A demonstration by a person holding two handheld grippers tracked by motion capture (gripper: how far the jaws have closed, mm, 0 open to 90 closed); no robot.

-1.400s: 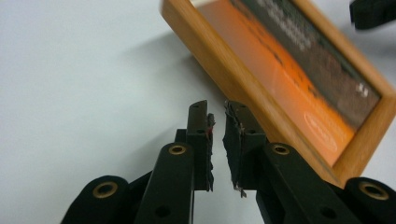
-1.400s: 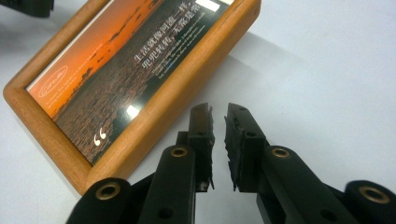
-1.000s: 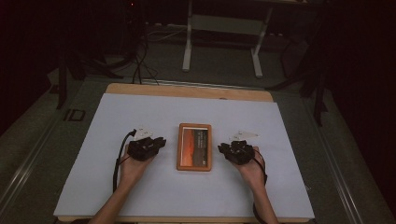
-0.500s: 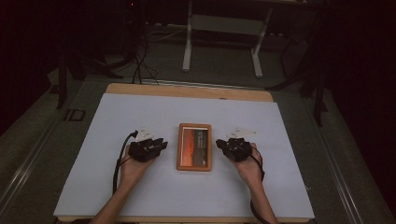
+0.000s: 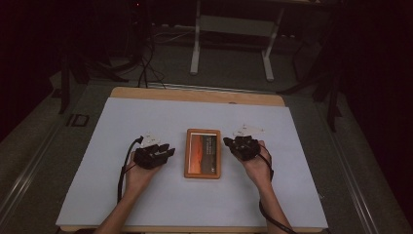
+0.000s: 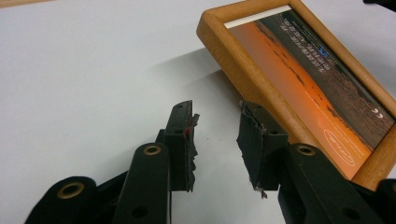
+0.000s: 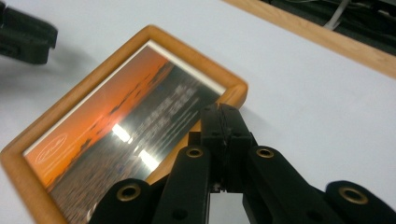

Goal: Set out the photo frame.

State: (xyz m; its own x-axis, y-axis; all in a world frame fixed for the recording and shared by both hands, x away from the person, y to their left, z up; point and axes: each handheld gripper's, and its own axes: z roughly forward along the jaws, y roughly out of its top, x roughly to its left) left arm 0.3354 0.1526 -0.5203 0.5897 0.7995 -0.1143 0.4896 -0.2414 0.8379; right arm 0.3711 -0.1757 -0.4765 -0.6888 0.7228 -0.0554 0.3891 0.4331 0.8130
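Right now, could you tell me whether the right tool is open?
No. In the right gripper view, the right tool has its two black jaws pressed together, with nothing between them, just over the picture frame's wooden edge.

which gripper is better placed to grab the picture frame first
Probably the left hand-held gripper: its jaws stand open right beside the wooden picture frame, near its long edge. The right hand-held gripper is just as close, at the frame's other side, but its jaws are shut and must open first.

Right gripper [image 5: 229, 142] nearer picture frame [image 5: 203, 153]
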